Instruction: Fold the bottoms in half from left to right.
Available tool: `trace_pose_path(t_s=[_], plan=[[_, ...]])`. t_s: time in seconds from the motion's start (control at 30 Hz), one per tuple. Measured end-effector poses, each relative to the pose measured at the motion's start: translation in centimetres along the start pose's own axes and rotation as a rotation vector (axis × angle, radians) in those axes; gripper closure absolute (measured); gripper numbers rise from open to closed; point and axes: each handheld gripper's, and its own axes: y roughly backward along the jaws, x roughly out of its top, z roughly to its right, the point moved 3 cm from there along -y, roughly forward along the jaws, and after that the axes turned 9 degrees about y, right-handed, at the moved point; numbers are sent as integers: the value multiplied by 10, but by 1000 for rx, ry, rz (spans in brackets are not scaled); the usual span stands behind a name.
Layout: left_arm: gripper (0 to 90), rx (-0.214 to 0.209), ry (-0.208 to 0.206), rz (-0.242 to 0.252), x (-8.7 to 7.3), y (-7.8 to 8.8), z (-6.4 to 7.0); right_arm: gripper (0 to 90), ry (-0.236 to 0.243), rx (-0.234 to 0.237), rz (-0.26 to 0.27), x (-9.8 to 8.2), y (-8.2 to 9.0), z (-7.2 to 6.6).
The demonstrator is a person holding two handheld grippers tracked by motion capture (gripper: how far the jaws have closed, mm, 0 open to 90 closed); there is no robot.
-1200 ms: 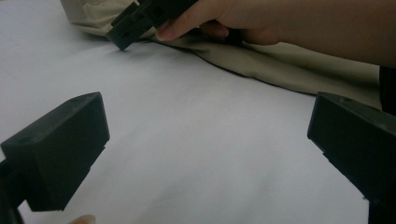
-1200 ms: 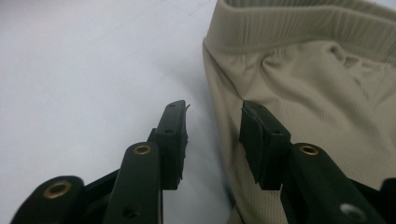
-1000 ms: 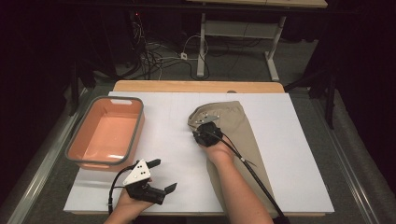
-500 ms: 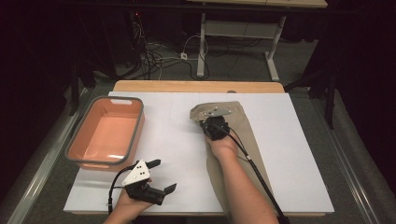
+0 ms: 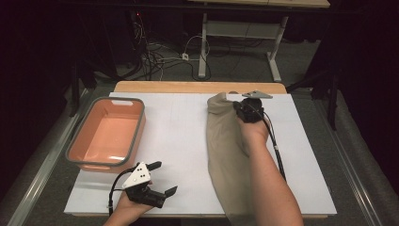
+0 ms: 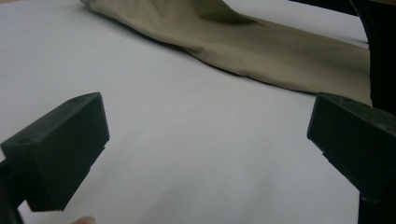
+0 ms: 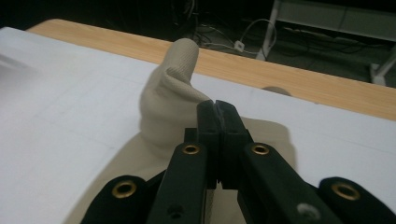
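A beige cloth [image 5: 225,146] lies in a long strip down the right half of the white board [image 5: 179,132]. My right gripper [image 5: 238,107] is at the cloth's far end, close to the wooden back edge, and is shut on a pinch of it. In the right gripper view the jaws [image 7: 217,106] meet, with the cloth [image 7: 169,105] bunched up in a hump just to their left. My left gripper [image 5: 164,177] rests near the front left of the board, open and holding nothing. In the left gripper view the cloth [image 6: 261,46] lies well beyond its jaws [image 6: 205,135].
A salmon tub with a grey rim [image 5: 138,136] stands at the board's left side. A wooden strip [image 5: 188,87] runs along the far edge. Beyond it are floor cables [image 5: 164,56] and a table frame [image 5: 235,33]. A cable [image 5: 277,150] trails along the right forearm.
The right gripper has moved toward the far edge and lifted a little, drawing the cloth's end with it; the cloth is now stretched out longer. The left gripper stayed put.
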Motion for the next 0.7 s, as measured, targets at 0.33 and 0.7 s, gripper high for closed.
trace_pose_path(t_s=[0.33, 0.7], plan=[[0, -14, 5, -1, 0, 0, 0, 801, -64, -65, -99, -22, -16, 54], [0, -12, 6, -4, 0, 0, -1, 717, -26, 3, -85, -76, 46, 32]])
